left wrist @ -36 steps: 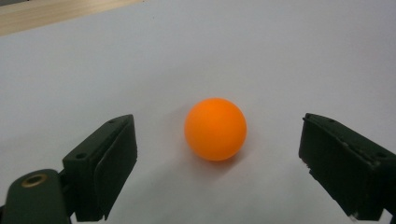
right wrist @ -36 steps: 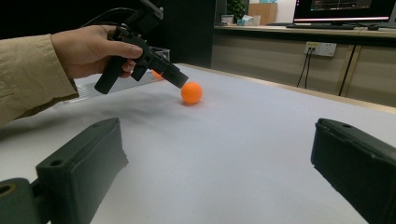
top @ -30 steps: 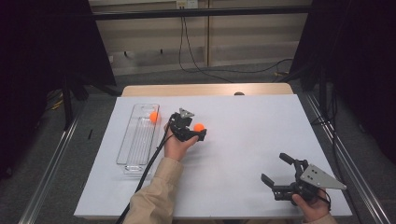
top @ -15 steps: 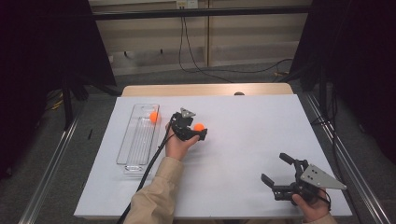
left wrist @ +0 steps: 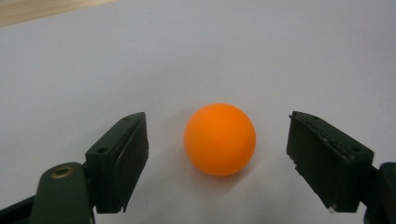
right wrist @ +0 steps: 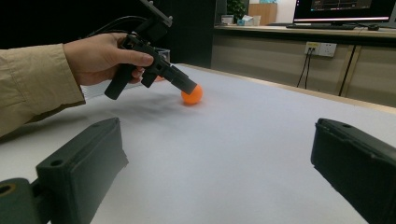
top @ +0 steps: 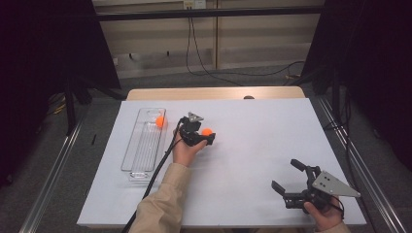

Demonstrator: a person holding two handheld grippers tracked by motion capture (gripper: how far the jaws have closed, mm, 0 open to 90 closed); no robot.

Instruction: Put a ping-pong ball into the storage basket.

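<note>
An orange ball [left wrist: 219, 138] rests on the white table, between the jaws of my left gripper [left wrist: 217, 133], which is open with a gap on each side of the ball. From above, this gripper [top: 206, 137] and the ball [top: 207, 131] sit near the table's middle, right of a clear tray [top: 137, 156]. A second orange ball [top: 160, 121] lies at the tray's far end. My right gripper [top: 285, 174] is open and holds nothing near the front right corner. Its own view looks between its jaws [right wrist: 215, 154] toward the left gripper [right wrist: 184, 85] and the ball [right wrist: 192, 94].
The white table sheet [top: 262, 131] stretches wide between the two grippers. A wooden strip [top: 214, 93] borders the far edge. A black cable [top: 160, 162] trails from the left gripper along the sleeve, close to the tray's right side.
</note>
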